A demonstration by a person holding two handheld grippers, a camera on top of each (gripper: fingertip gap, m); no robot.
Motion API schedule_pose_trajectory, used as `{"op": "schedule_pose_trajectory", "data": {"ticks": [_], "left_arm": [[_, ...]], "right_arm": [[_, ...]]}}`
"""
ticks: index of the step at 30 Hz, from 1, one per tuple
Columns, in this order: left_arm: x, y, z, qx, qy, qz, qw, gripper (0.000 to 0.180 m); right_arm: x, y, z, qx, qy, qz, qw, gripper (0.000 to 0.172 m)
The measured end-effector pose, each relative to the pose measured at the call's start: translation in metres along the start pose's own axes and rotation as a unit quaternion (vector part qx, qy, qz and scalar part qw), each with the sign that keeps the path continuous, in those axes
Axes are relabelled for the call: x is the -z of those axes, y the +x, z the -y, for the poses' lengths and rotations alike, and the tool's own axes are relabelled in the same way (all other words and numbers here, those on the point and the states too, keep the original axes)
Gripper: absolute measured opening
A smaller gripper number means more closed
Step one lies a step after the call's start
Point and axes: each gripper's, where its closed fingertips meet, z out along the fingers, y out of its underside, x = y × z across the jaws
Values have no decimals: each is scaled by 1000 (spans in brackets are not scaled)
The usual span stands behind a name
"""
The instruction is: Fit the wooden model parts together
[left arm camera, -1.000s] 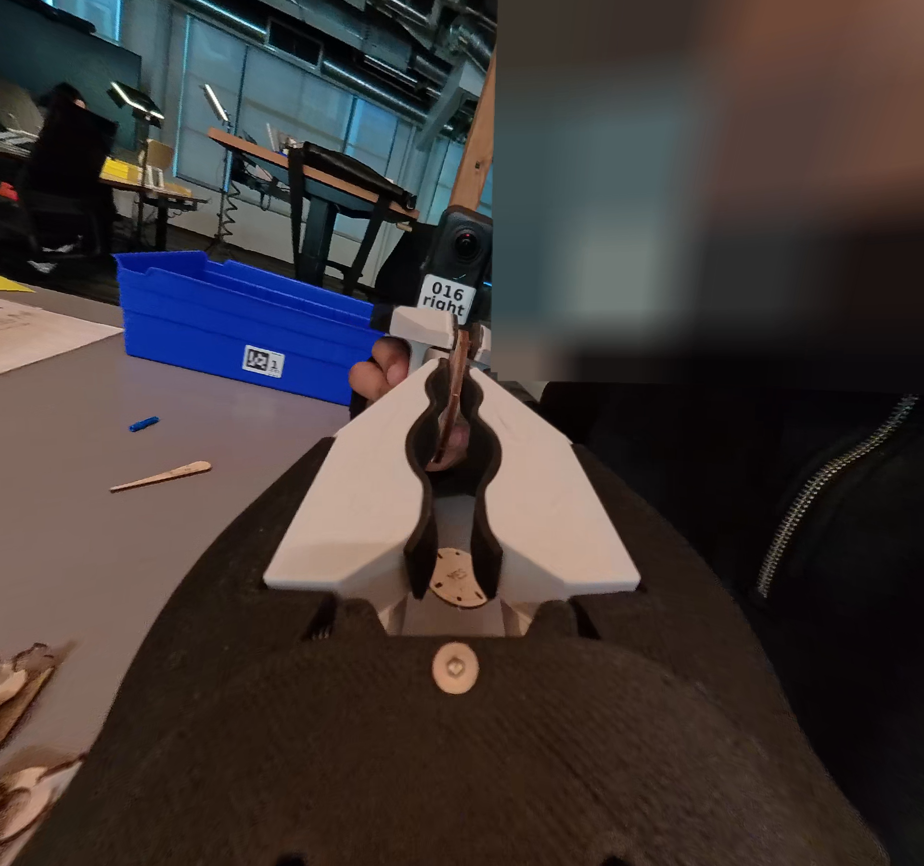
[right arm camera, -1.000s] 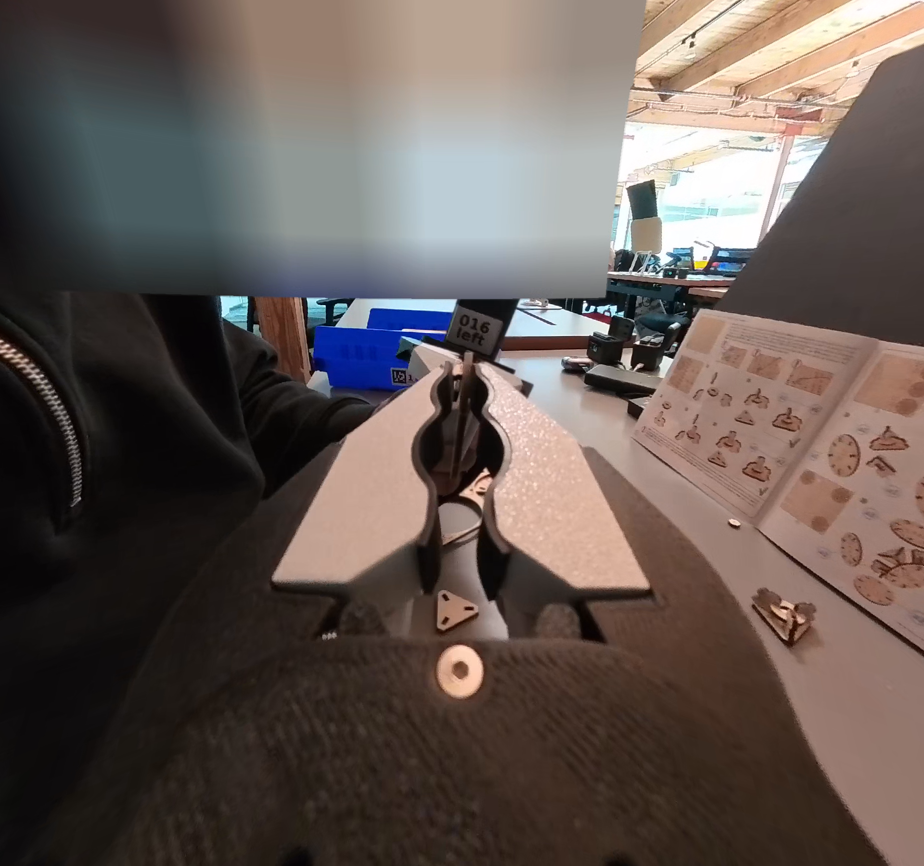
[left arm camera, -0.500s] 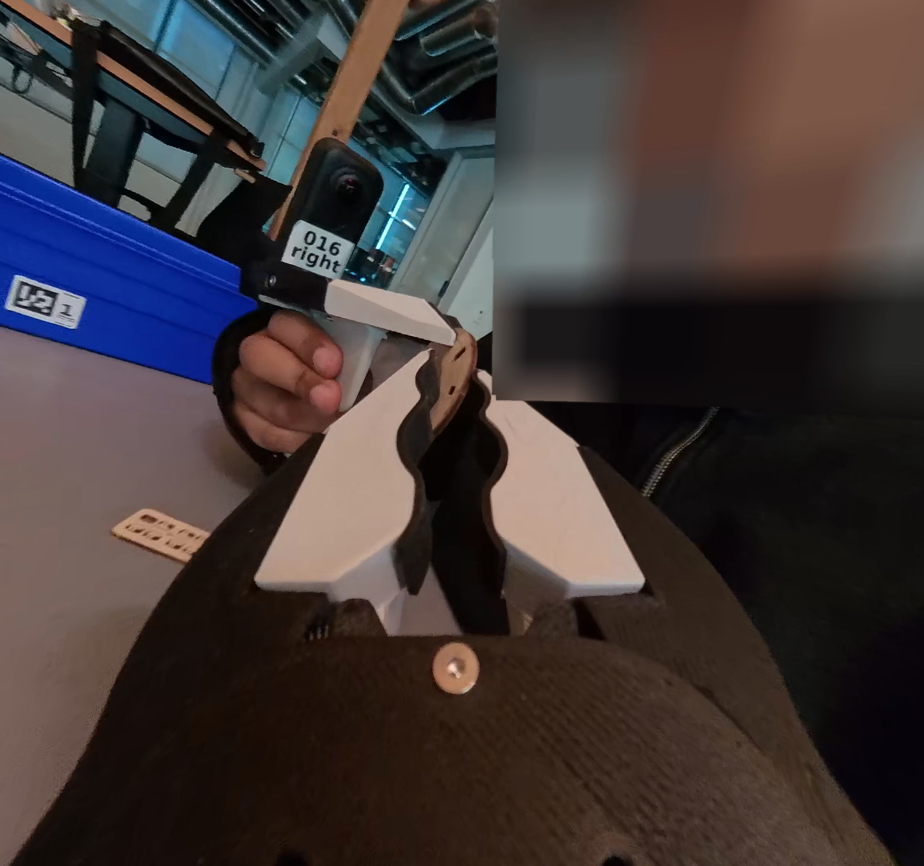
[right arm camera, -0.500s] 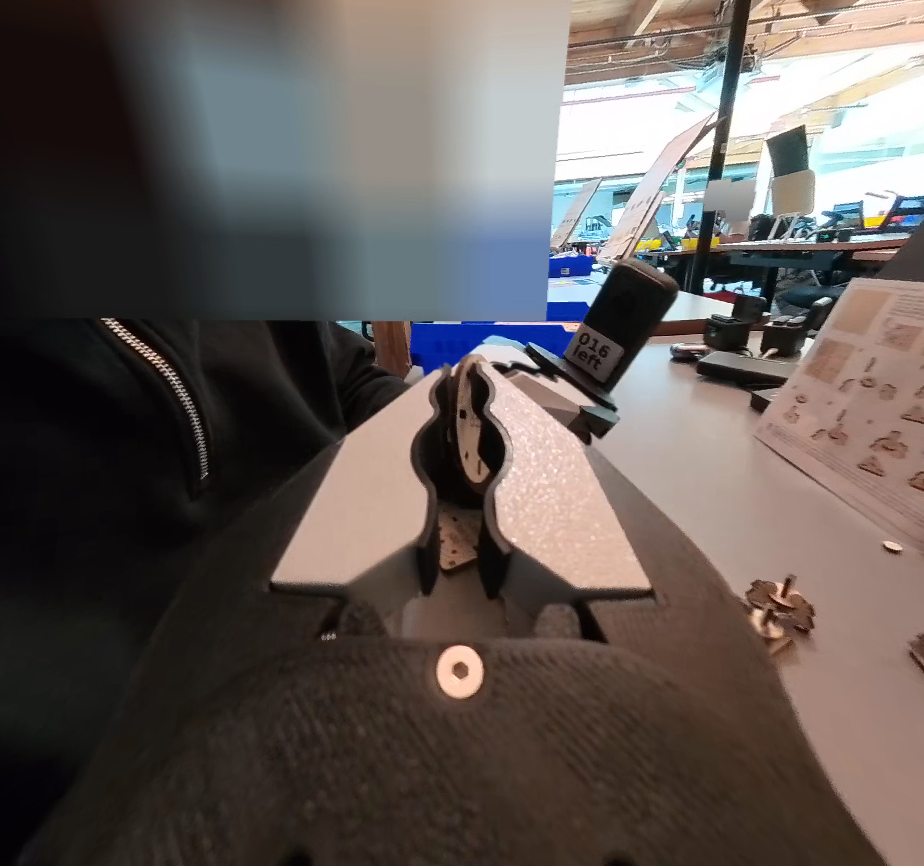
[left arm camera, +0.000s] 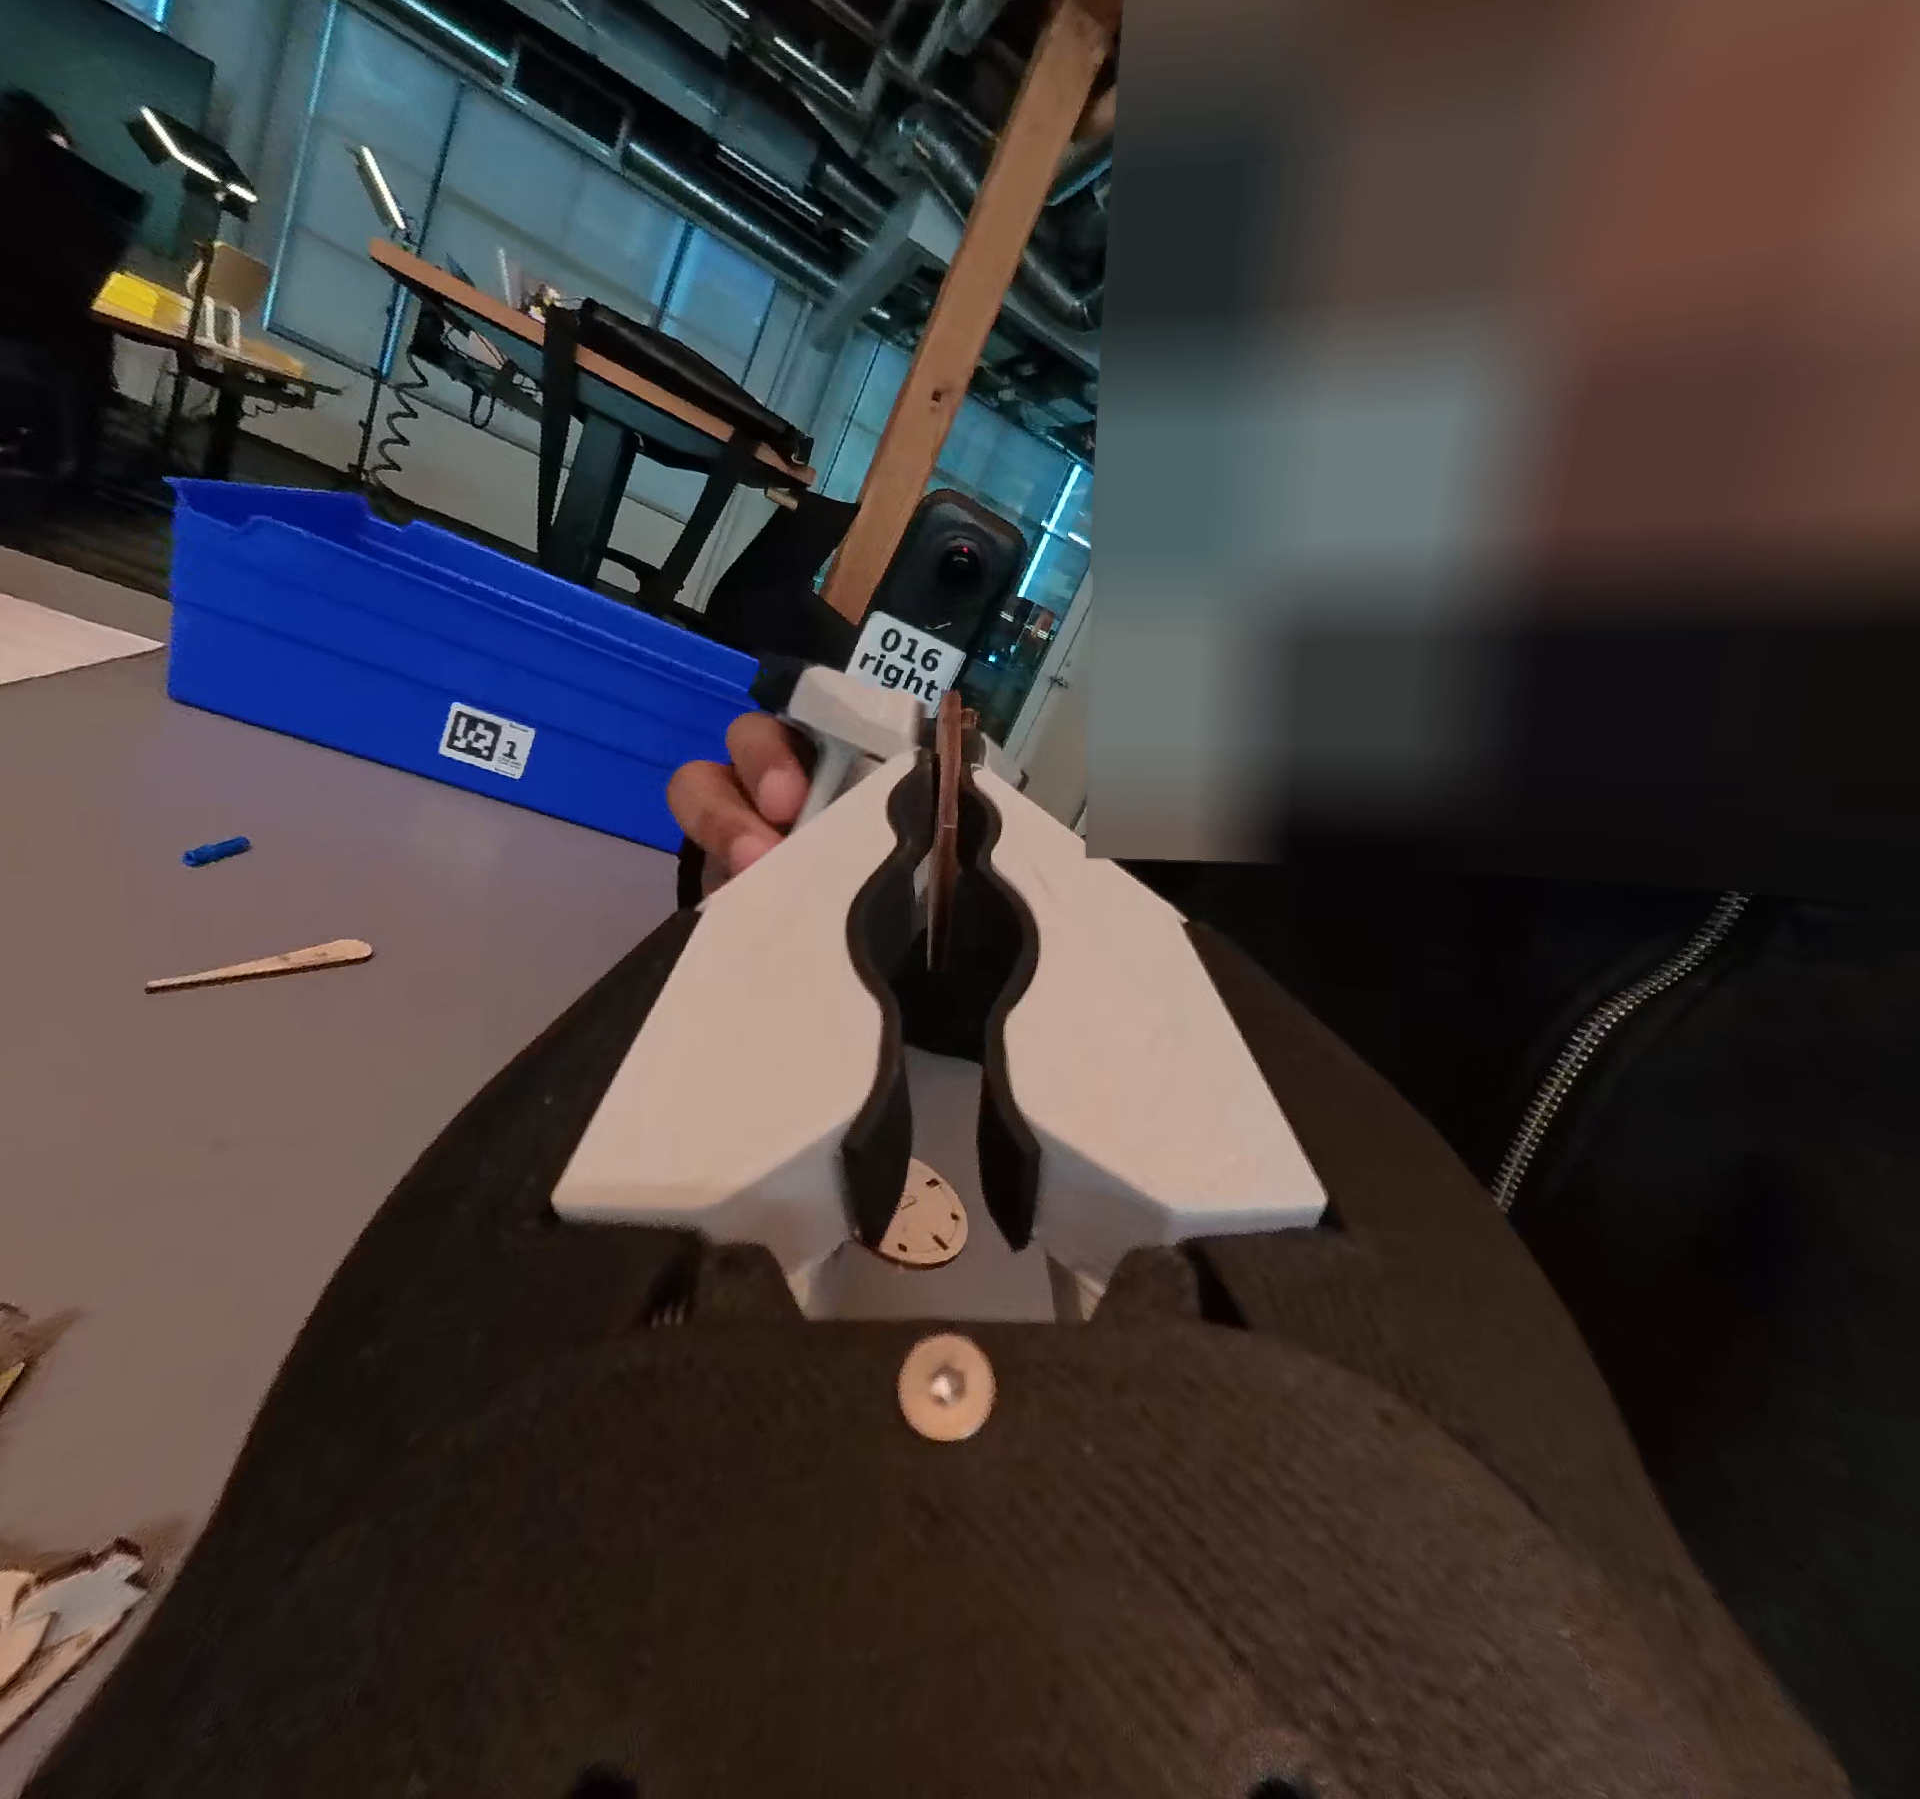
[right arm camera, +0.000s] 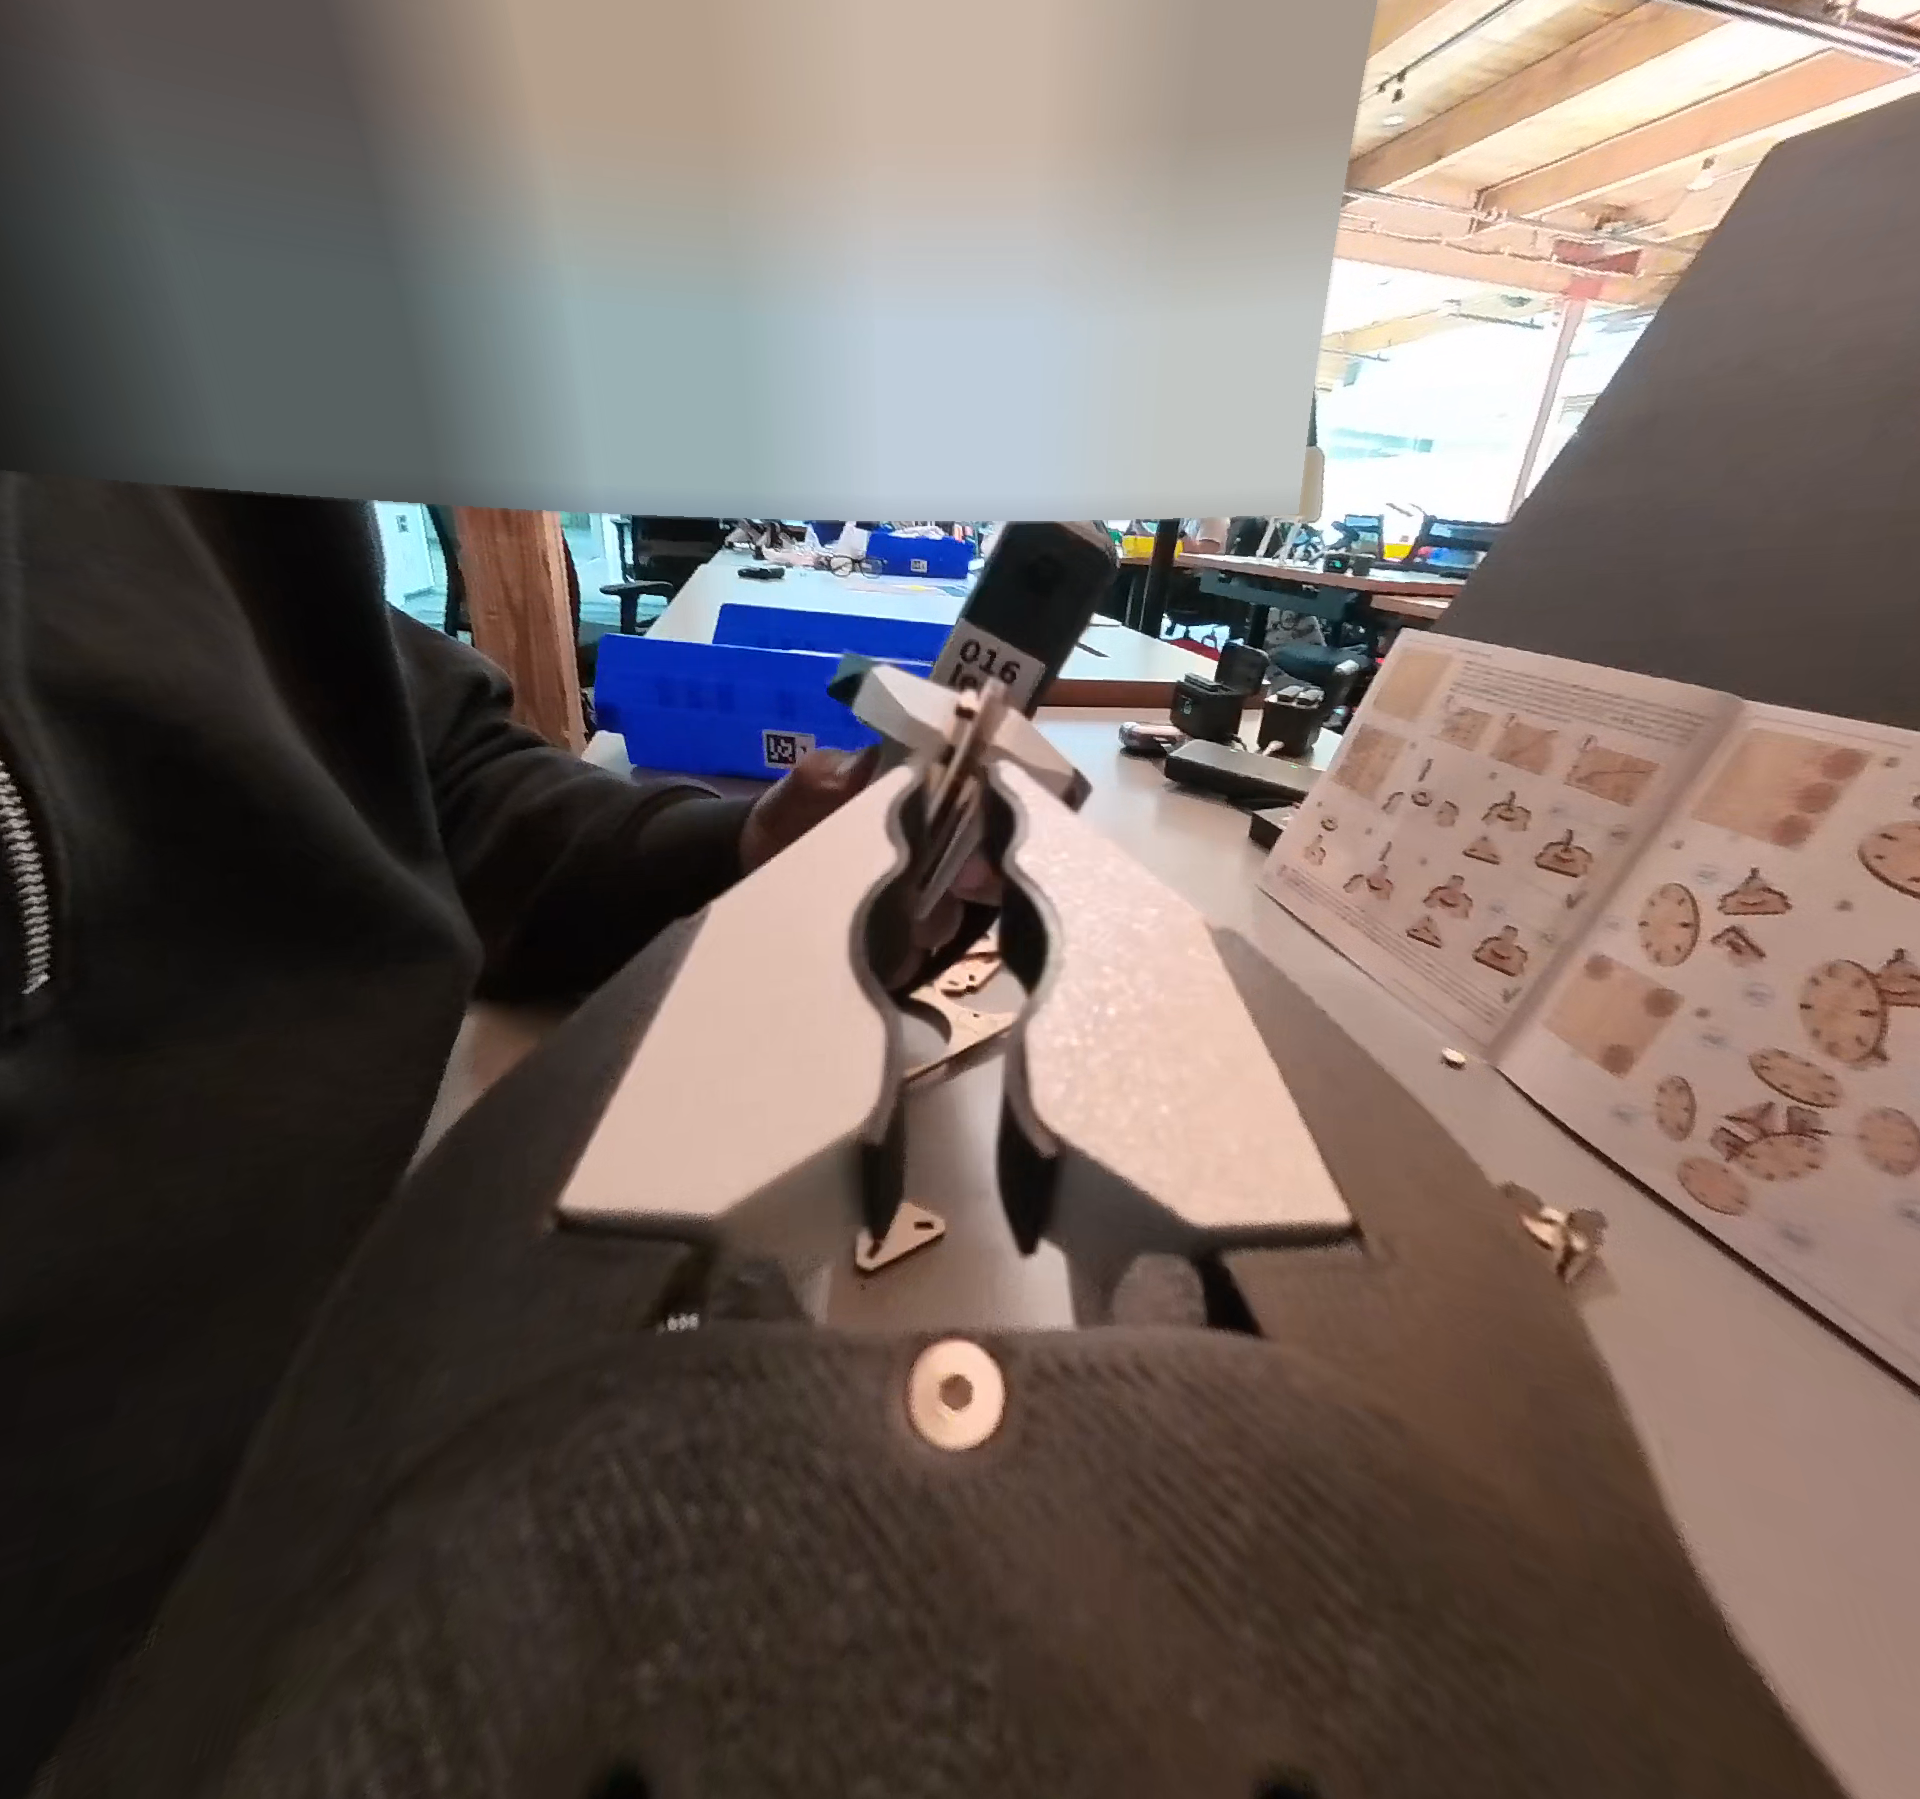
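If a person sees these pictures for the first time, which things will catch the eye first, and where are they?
Most striking are the two grippers meeting tip to tip at mid-frame: the left gripper and the right gripper both pinch thin wooden pieces edge-on between their fingertips. Behind them a bright blue bin stands on the grey table. To the right lies an open instruction booklet with pictures of wooden parts.

— What have I got in my left gripper?
— A thin brown wooden piece, edge-on, the tips closed on it.
— And just past it?
— My other gripper, meeting mine at the piece, a hand on its grip.
— On the table?
— A blue bin, a blue peg, a wooden sliver, and a round disc under my fingers.
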Motion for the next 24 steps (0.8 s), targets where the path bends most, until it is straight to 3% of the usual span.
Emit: {"op": "schedule_pose_trajectory", "data": {"ticks": [4,9,18,24], "left_arm": [[0,-2,-3,3,-7,1,1000,4],[-1,-7,-8,-68,-53,47,995,14],[1,-8,-17,-183,-125,98,970,4],[1,-13,-22,-151,-135,95,975,5]], "right_arm": [[1,3,0,-20,0,2,1000,0],[3,3,-7,-32,-46,24,998,0],[5,2,-22,-56,-106,43,992,0],[7,4,-27,-54,-125,37,990,0]]}}
